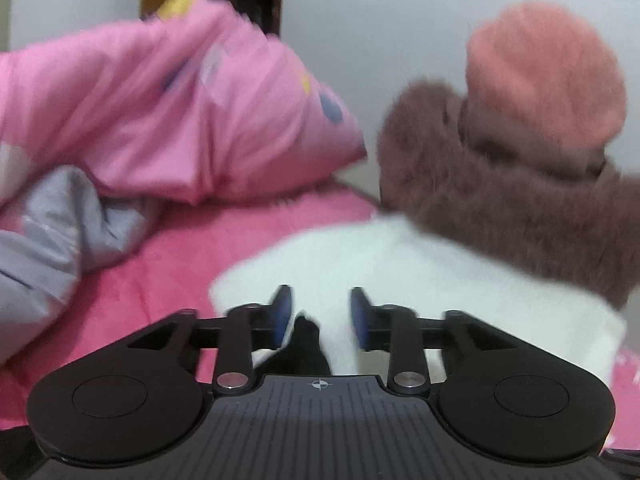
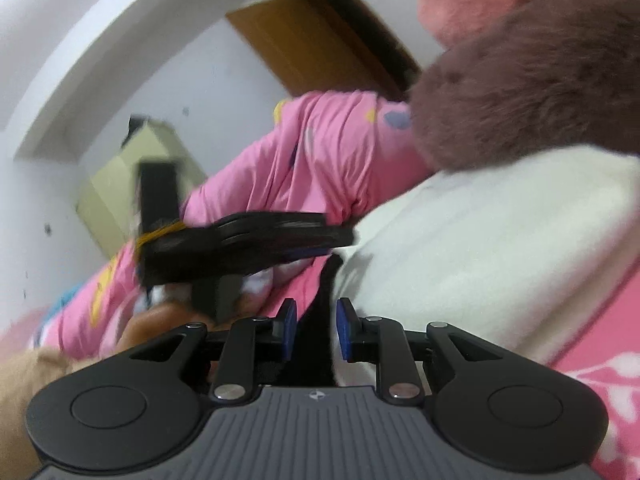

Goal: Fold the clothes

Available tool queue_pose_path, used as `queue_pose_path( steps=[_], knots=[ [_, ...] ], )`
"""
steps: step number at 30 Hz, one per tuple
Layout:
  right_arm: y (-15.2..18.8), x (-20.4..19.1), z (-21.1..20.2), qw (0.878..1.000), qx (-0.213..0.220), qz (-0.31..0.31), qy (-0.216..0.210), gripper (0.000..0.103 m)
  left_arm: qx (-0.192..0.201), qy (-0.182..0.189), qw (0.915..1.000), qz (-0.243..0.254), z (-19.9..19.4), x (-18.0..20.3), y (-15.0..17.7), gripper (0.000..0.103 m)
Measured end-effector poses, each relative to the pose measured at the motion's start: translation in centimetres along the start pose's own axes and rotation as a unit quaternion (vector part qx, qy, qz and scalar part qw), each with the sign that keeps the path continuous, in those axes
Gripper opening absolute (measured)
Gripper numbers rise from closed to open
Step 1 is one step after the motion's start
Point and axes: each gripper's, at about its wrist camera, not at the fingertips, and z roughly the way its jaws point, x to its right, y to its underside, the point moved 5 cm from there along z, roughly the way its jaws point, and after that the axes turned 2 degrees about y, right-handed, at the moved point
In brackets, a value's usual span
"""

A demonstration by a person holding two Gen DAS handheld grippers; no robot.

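Left tongs [image 1: 320,312] parted, blue pads clear of cloth, hovering over the near edge of a folded white fluffy garment [image 1: 400,272] lying on a pink bedsheet [image 1: 168,264]. Right tongs [image 2: 316,326] also parted, nothing pinched, with a black fabric strip [image 2: 326,280] running between the pads. Beyond the white garment, a brown furry garment [image 1: 500,200] topped by a salmon fuzzy one [image 1: 548,72]. Left of the tongs, a crumpled pink printed quilt [image 1: 160,112].

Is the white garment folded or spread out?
Folded: the white garment sits as a thick compact block with rounded doubled edges on the pink bedding.
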Motion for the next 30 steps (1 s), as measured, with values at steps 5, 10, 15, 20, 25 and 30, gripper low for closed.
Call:
queue_pose_path(
  steps=[5, 10, 15, 20, 25, 30],
  knots=[
    [-1.1, 2.9, -1.1, 0.995, 0.039, 0.088, -0.012, 0.024, 0.021, -0.007, 0.9978, 0.062, -6.3, 0.5, 1.1, 0.040],
    [-1.2, 3.4, -0.3, 0.992, 0.028, 0.114, -0.037, 0.024, -0.007, 0.010, 0.9669, 0.255, -9.1, 5.0, 7.3, 0.040],
    [-1.0, 2.1, 0.4, 0.997, 0.023, 0.071, -0.034, 0.024, -0.043, 0.006, 0.9337, 0.355, -6.8, 7.7, 12.4, 0.032],
    [-1.0, 3.1, 0.8, 0.993, 0.016, 0.106, -0.040, 0.024, -0.050, -0.001, 0.9339, 0.354, -4.6, 7.8, 12.9, 0.029],
    [-0.9, 2.8, 0.9, 0.995, 0.013, 0.096, -0.037, 0.024, -0.050, -0.005, 0.9422, 0.331, -3.4, 7.5, 12.6, 0.015],
    [-0.9, 3.0, 0.9, 0.994, 0.011, 0.100, -0.040, 0.024, -0.039, 0.055, 0.9604, 0.270, -5.4, 6.5, 11.5, 0.007]
  ],
)
